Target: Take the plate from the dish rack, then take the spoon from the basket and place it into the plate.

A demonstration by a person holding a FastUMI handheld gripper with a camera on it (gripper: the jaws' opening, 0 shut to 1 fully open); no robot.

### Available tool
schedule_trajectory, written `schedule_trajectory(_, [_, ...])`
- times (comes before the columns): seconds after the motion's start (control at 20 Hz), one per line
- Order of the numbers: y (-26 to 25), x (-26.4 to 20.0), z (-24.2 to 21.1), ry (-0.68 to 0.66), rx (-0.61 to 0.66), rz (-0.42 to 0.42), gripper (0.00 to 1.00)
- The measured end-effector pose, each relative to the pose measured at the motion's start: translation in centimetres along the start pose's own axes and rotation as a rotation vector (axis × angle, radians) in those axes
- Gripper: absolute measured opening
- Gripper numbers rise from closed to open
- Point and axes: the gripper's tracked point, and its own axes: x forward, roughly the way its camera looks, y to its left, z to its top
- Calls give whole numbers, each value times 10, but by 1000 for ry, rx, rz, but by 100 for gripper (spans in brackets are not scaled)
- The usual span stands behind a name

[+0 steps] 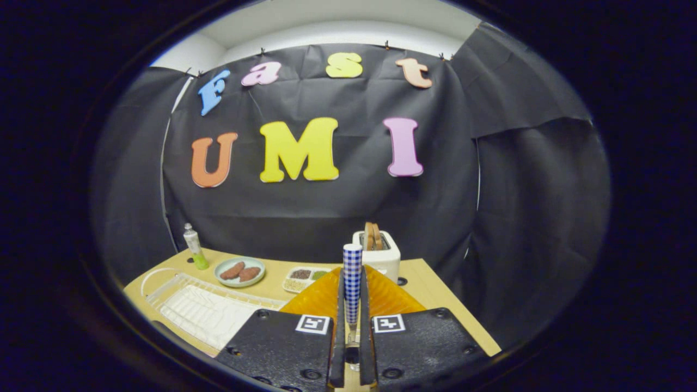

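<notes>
The spoon [352,283], its blue-and-white checked handle pointing up, stood clamped between the two fingers of the gripper [352,326], which were closed tight against its sides, so it had left the basket and was being carried. Right behind and below it lay the plate [392,296], an orange, ribbed, translucent dish resting on the wooden table [435,288] just ahead of the fingers; its near part was covered by the gripper body. The spoon's bowl was hidden low between the fingers, so whether it touched the plate could not be told. Judging by this, the plate step looked finished and the step in hand was the last one: setting the spoon into the plate. The next move would call for lowering or tipping the spoon over the middle of the dish and only then parting the fingers, so the handle fell inside the rim rather than onto the table. Beyond the plate stood a white toaster [378,253] with slices in its slots. Off to the left were a small divided tray of grains [302,277], a pale dish holding two brown sausages [239,271], a green-bottomed tube [195,247] standing upright, and, nearer, a white dish rack [204,310] with a ridged drain surface.
</notes>
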Motion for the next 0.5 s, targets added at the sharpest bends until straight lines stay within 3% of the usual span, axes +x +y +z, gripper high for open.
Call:
schedule_trajectory(0.2, [40,-58,31,-74,-6,27,16])
schedule_trajectory(0.5, [102,-131,23,-109,33,75,16])
